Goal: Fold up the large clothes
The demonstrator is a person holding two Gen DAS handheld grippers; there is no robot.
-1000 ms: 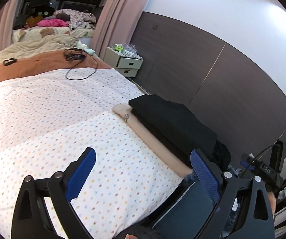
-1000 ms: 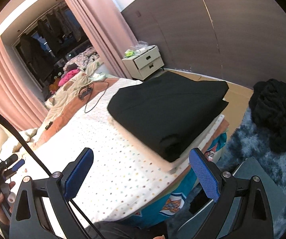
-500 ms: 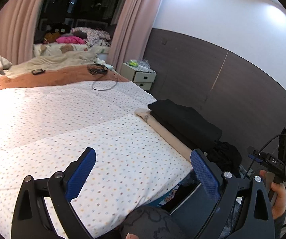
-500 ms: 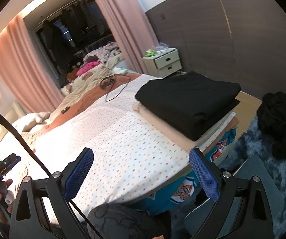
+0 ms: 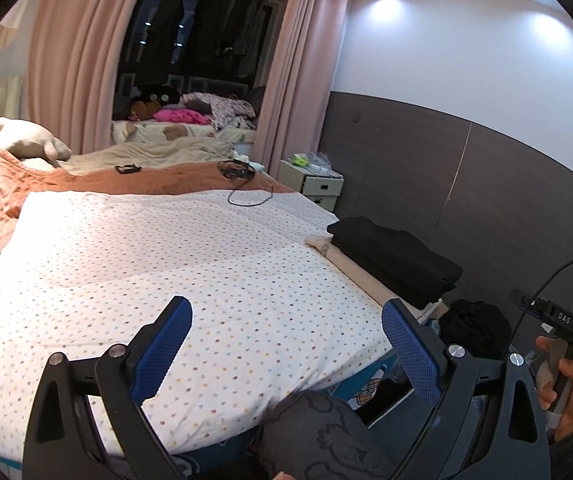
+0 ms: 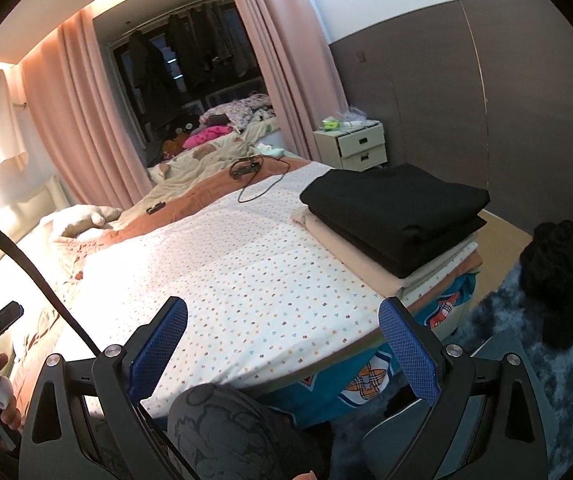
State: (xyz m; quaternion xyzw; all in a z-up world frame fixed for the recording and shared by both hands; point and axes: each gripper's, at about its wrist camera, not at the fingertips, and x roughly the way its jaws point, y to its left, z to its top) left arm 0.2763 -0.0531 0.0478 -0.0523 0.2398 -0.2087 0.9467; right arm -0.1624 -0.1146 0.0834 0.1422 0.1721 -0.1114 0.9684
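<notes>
A folded black garment (image 6: pixel 394 208) lies on top of a folded beige one (image 6: pixel 350 252) at the right edge of the bed; the stack also shows in the left wrist view (image 5: pixel 394 256). A crumpled black garment (image 6: pixel 562 280) lies on the floor rug to the right, also in the left wrist view (image 5: pixel 474 324). My left gripper (image 5: pixel 286 344) is open and empty, held back above the near edge of the bed. My right gripper (image 6: pixel 282 344) is open and empty, also back from the bed, well short of the stack.
The bed has a dotted white sheet (image 5: pixel 174 264) and an orange blanket (image 5: pixel 86 180) at its far end with a black cable (image 5: pixel 246 188). A white nightstand (image 6: pixel 350 144) stands by the dark wall. A blue-grey rug (image 6: pixel 526 360) covers the floor right of the bed.
Both grippers have pulled back and tilted up from the bed and the folded stack, which now looks smaller and farther. Both stay open and empty.
</notes>
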